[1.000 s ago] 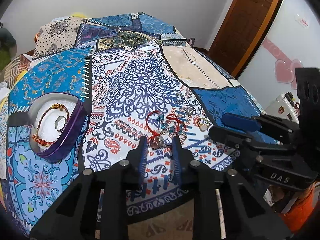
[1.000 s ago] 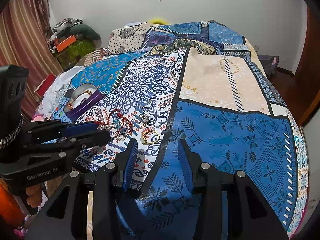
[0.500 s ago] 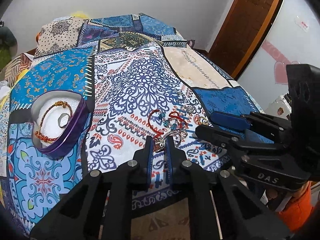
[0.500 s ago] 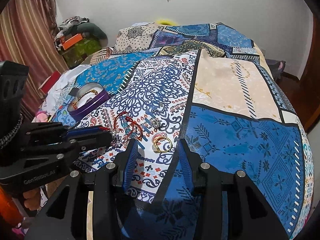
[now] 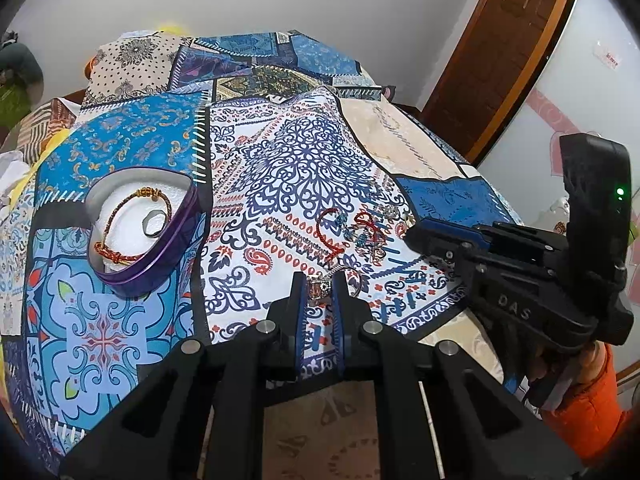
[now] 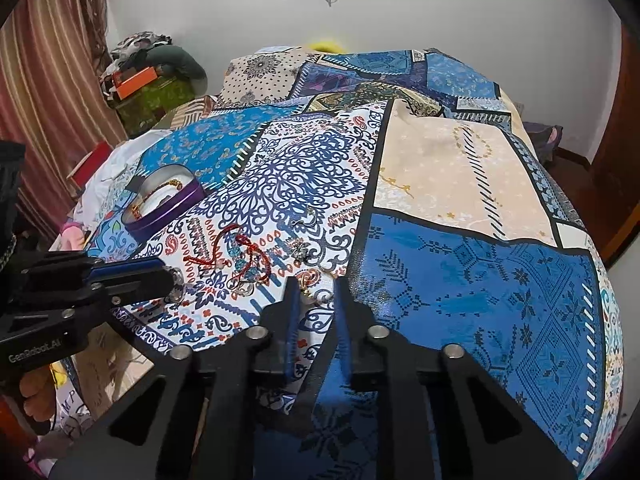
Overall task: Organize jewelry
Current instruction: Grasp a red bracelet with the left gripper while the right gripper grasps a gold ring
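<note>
Left wrist view: the left hand-held gripper (image 5: 320, 286) is closed narrow on a small silver ring (image 5: 319, 289) with a dark stone, pinched right at its fingertips, just over the bed (image 5: 120, 340). The purple tin (image 5: 140, 224), which already holds a red-and-gold bracelet (image 5: 132, 224) and a plain band (image 5: 155, 224), lies ahead and to this gripper's left, well apart. The carry would therefore run leftward and a little forward. The rest of the jewelry pile (image 5: 356, 232) sits just ahead, slightly right.

Right wrist view: the right hand-held gripper (image 6: 316, 292) stands at a narrow gap, its fingers either side of a gold ring (image 6: 310, 280); whether they press it I cannot tell. From here the tin (image 6: 168, 204) lies far left and ahead, so the left gripper is the nearer one.
</note>
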{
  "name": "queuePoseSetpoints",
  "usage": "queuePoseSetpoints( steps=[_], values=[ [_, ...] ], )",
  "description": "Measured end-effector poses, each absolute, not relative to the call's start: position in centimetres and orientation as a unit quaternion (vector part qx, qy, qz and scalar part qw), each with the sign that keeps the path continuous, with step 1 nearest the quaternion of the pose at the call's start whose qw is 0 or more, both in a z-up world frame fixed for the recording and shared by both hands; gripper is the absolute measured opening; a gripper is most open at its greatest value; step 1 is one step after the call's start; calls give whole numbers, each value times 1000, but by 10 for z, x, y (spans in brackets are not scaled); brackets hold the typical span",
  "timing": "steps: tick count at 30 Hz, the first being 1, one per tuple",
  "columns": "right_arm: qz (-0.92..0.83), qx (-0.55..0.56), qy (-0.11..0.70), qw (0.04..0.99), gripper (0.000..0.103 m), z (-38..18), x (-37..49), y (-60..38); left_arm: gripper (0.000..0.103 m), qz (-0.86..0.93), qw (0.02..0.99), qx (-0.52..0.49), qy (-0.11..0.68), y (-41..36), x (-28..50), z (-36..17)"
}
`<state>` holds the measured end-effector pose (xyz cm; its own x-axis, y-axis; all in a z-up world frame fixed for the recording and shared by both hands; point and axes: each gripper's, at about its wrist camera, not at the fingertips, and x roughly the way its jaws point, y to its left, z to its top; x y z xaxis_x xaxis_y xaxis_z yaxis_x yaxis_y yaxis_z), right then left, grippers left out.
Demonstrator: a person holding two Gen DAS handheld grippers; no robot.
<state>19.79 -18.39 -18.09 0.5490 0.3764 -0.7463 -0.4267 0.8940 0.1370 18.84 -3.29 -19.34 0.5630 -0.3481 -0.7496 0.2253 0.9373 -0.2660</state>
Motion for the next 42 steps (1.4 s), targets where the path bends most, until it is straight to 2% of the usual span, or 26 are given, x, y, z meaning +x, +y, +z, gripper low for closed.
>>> queuePoseSetpoints(
  steps=[7, 13, 15, 17, 28, 29, 31, 42],
  values=[
    [225, -16, 414, 882, 9, -177, 195, -187, 11, -161, 888, -69, 425, -30, 184, -183],
    [225, -50, 416, 880, 10, -173, 187, -179, 11, -157, 892, -64, 418, -29, 179, -178],
    [221, -53, 415, 881, 19, -172, 186, -177, 11, -156, 892, -65, 419, -29, 178, -178],
    [221, -52, 414, 882, 22, -172, 188, -176, 11, -156, 892, -66, 419, -28, 178, -178],
    [222, -59, 417, 880, 21, -183, 199, -170, 11, -150, 894, -67, 418, -25, 180, -178],
    [221, -61, 415, 881, 17, -183, 199, -169, 11, -150, 894, -68, 418, -25, 180, -178],
    [218, -62, 414, 882, 17, -183, 198, -169, 11, -150, 894, -68, 417, -25, 180, -178],
    [223, -52, 392, 891, 17, -158, 184, -167, 11, -143, 903, -71, 400, -19, 173, -165]
  ],
)
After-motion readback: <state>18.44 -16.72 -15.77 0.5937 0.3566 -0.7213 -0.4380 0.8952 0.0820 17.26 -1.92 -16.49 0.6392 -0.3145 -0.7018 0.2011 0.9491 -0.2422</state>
